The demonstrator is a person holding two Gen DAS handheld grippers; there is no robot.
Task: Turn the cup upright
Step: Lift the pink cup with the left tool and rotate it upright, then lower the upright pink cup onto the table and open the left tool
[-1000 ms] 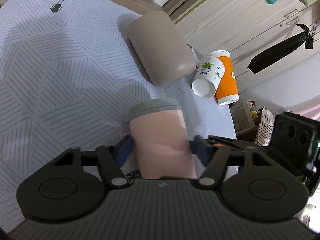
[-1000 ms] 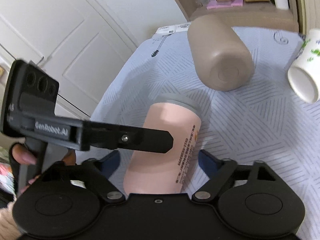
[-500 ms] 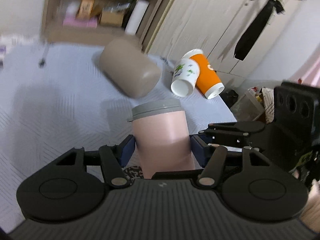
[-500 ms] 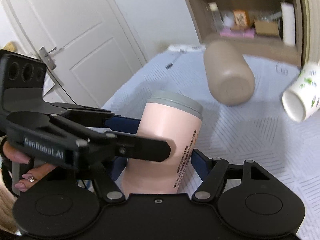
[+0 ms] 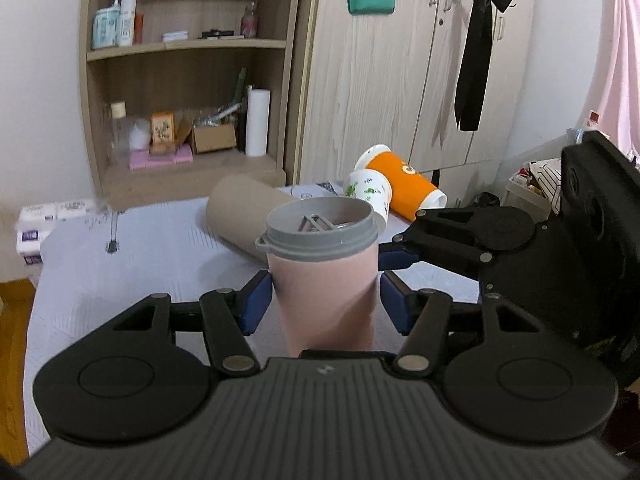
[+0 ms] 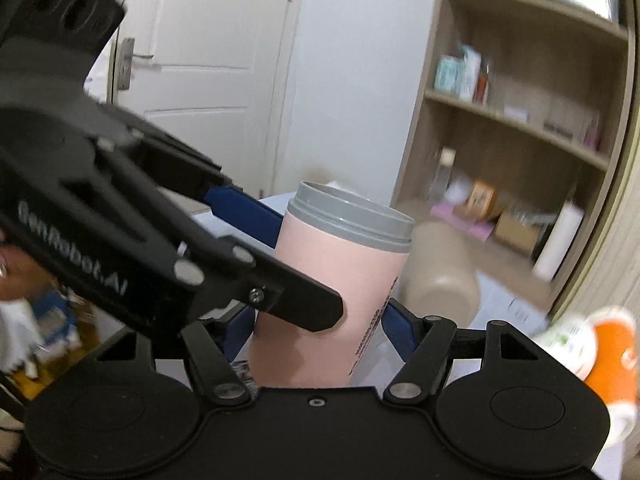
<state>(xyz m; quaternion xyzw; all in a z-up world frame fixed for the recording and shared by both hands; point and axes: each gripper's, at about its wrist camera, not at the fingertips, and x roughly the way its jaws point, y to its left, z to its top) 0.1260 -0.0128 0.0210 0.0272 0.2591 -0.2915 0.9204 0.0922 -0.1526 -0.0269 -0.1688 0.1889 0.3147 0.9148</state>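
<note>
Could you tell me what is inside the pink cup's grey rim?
Inside the pink cup, below the grey rim, grey ridged parts show; everything deeper is hidden by the cup's wall.

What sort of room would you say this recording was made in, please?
Probably a bedroom at home: a wooden wardrobe, an open shelf unit of toiletries and boxes, a white panelled door, and a patterned bedspread as the work surface.

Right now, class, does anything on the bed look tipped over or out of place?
Yes. Behind the upright pink cup, three things lie on their sides: a tan bottle, a white printed paper cup and an orange cup beside it.
</note>
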